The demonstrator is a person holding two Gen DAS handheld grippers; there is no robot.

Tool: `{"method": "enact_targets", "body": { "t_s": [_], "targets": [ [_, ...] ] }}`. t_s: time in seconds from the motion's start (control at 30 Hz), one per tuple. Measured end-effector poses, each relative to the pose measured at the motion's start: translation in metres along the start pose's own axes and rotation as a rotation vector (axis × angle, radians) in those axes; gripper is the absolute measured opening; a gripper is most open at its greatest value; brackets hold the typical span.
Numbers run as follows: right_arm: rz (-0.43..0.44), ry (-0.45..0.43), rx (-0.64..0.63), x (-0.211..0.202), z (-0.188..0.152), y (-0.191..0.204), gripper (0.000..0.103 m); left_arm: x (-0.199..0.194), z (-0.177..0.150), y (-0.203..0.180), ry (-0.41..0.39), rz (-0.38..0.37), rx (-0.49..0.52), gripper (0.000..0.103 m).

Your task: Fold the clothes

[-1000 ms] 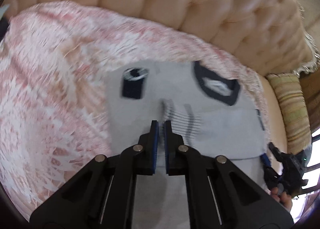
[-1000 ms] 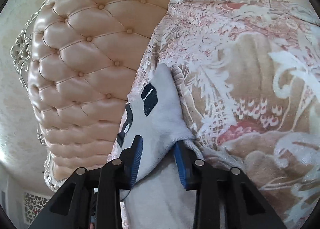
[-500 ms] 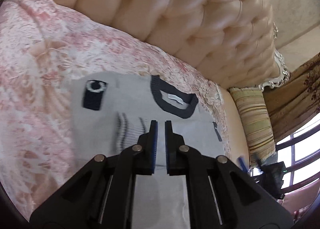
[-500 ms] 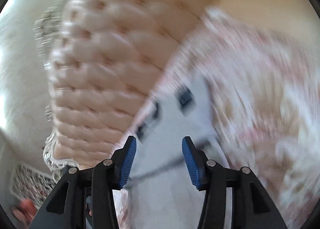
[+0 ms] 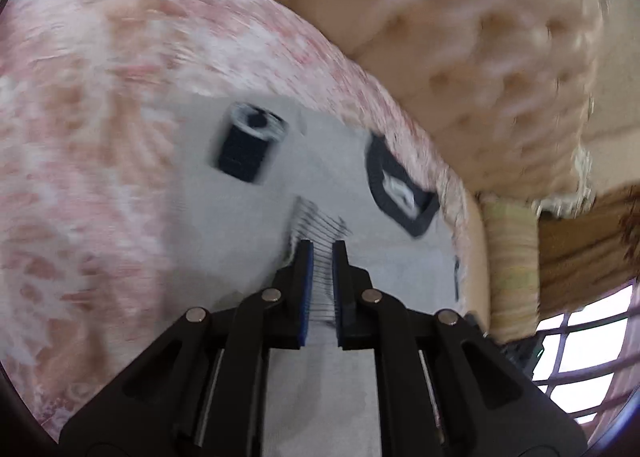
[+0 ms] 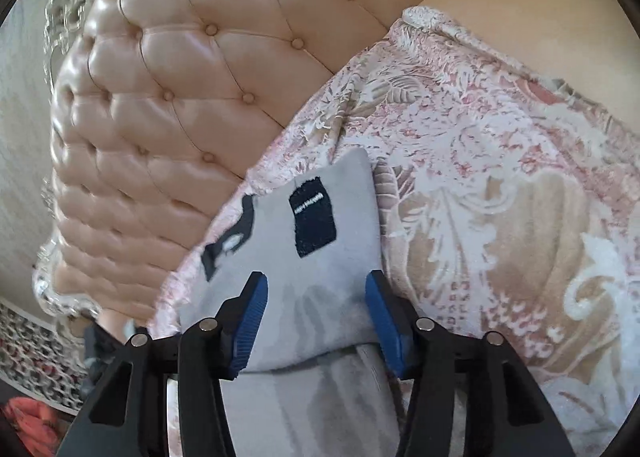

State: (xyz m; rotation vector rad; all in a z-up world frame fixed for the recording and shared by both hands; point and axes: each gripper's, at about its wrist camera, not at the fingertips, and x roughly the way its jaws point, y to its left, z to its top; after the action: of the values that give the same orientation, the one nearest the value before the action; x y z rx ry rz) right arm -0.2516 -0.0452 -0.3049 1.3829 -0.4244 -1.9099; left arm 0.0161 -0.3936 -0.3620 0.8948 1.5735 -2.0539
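Note:
A grey sweatshirt [image 5: 240, 233] with a dark collar [image 5: 400, 193] and a black chest patch [image 5: 248, 145] lies folded on the pink patterned bedspread [image 5: 88, 137]. My left gripper [image 5: 320, 253] hovers over the striped print with its jaws a narrow gap apart and nothing visibly pinched. In the right wrist view the sweatshirt [image 6: 340, 257] lies flat, its patch [image 6: 314, 215] ahead. My right gripper [image 6: 316, 289] is open and empty above the folded edge.
A tufted peach headboard [image 6: 168, 77] rises behind the bed. A striped cushion [image 5: 508, 265] and a window [image 5: 580, 353] are at the right in the left wrist view. The bedspread [image 6: 500, 197] spreads wide to the right of the garment.
My right gripper has let go of the grey fabric and opened wide. My left gripper's jaws have parted slightly and the view has swung over the garment.

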Motion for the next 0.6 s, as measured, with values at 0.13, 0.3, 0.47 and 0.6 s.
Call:
{"method": "enact_targets", "body": {
  "t_s": [0.13, 0.3, 0.47, 0.6],
  "targets": [
    [-0.069, 0.012, -0.080, 0.000, -0.006, 0.008, 0.055, -0.033, 0.003, 0.028, -0.092, -0.044, -0.088, 0.047],
    [-0.056, -0.055, -0.106, -0.023, -0.005, 0.015, 0.066, -0.062, -0.001, 0.037, -0.164, -0.086, -0.113, 0.054],
    [-0.011, 0.006, -0.032, -0.013, -0.003, -0.007, 0.074, -0.075, -0.016, 0.046, -0.162, -0.120, -0.136, 0.056],
    [0.006, -0.147, 0.066, -0.054, 0.014, -0.029, 0.076, -0.070, -0.035, 0.040, -0.121, -0.151, -0.118, 0.060]
  ]
}}
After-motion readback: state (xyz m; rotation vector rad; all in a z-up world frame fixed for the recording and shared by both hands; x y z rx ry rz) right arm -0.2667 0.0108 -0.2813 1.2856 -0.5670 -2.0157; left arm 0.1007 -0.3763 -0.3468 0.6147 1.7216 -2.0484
